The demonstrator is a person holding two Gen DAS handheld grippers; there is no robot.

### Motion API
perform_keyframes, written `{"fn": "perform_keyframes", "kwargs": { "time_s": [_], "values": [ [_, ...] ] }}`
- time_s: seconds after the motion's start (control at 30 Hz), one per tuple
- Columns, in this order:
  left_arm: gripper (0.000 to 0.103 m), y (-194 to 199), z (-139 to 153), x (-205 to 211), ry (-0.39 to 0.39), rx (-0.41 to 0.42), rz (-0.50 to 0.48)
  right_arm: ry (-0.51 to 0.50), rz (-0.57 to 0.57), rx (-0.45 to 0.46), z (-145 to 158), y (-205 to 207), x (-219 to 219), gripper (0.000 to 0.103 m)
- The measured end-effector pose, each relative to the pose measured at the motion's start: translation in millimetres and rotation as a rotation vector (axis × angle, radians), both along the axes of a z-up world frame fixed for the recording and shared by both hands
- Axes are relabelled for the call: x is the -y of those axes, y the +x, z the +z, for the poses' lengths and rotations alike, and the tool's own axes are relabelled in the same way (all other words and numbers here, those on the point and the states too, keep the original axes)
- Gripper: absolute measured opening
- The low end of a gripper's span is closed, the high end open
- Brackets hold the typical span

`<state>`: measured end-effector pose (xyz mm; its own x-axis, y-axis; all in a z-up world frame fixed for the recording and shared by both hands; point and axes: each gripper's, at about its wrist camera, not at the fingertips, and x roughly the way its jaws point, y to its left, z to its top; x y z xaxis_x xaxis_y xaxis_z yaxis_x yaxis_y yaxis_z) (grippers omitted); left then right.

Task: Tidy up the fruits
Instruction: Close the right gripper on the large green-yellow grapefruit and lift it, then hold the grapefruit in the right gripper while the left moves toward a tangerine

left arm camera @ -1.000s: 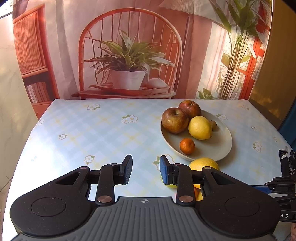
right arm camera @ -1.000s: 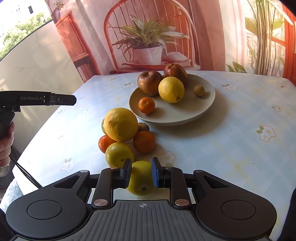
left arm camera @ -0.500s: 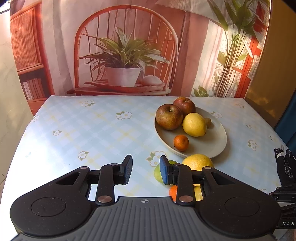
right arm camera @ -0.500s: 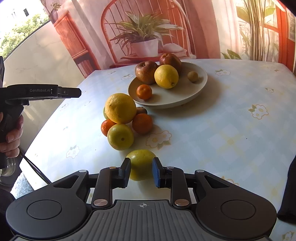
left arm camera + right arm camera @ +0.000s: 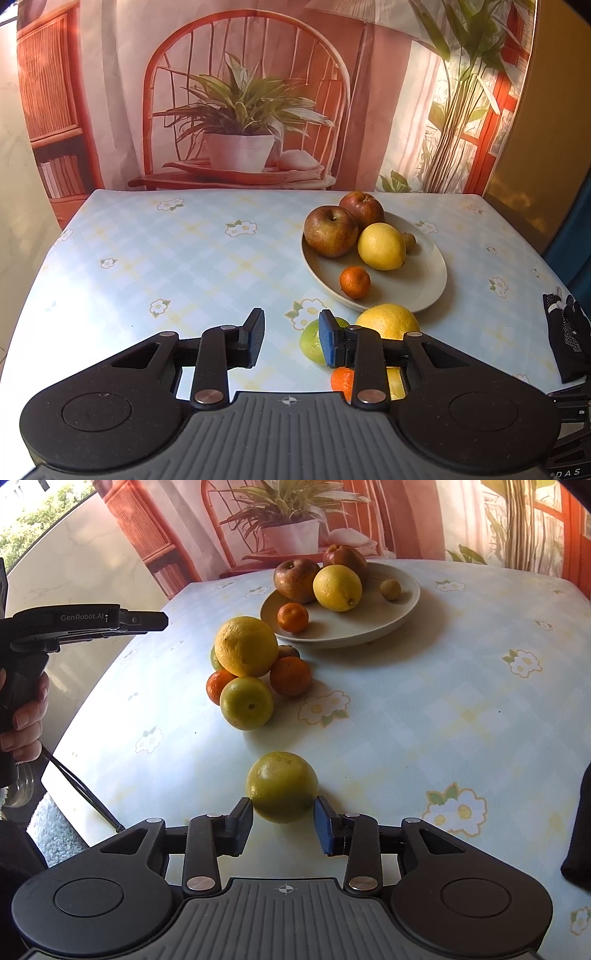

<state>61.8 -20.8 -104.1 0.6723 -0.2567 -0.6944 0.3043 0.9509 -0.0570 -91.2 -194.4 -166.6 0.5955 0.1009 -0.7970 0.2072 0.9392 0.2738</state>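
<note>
Tablecloth: pale blue/yellow check w/ white daisies. Plate beige; on it 2 red-brown apples, yellow lemon, orange mandarin. Lone fruit yellow-green; gripper pads blue.

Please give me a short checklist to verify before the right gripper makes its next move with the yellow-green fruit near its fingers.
1. Right gripper open: ok.
2. Yellow-green fruit between the fingertips, resting alone on the table: ok.
3. Pads touching the fruit: not ok, gaps on both sides.
4. Free space on the plate: ok, bare at the front right.
5. Path past the fruit pile: ok, the pile sits to the left.
6. Left gripper open and empty: ok.
</note>
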Motion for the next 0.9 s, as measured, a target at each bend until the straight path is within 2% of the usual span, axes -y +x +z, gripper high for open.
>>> {"fn": "perform_keyframes", "kwargs": {
  "time_s": [0.03,0.1,0.27,0.7,0.9],
  "values": [
    [0.034,0,0,0,-0.003,-0.001,0.001,-0.008,0.007,-0.005,0,1,-1,0.036],
    [0.034,1,0,-1,-0.006,-0.001,0.001,-0.026,0.013,-0.012,-1,3,-2,0.043],
    [0.034,1,-1,-1,-0.008,-0.005,-0.003,-0.021,0.015,-0.011,-3,7,0,0.047],
    [0.034,5,-5,-6,-0.016,-0.032,0.014,0.016,0.041,0.019,-9,19,3,0.043],
    [0.034,11,-7,-9,-0.020,-0.047,0.033,-0.030,0.002,0.058,-9,32,16,0.043]
  ]
}}
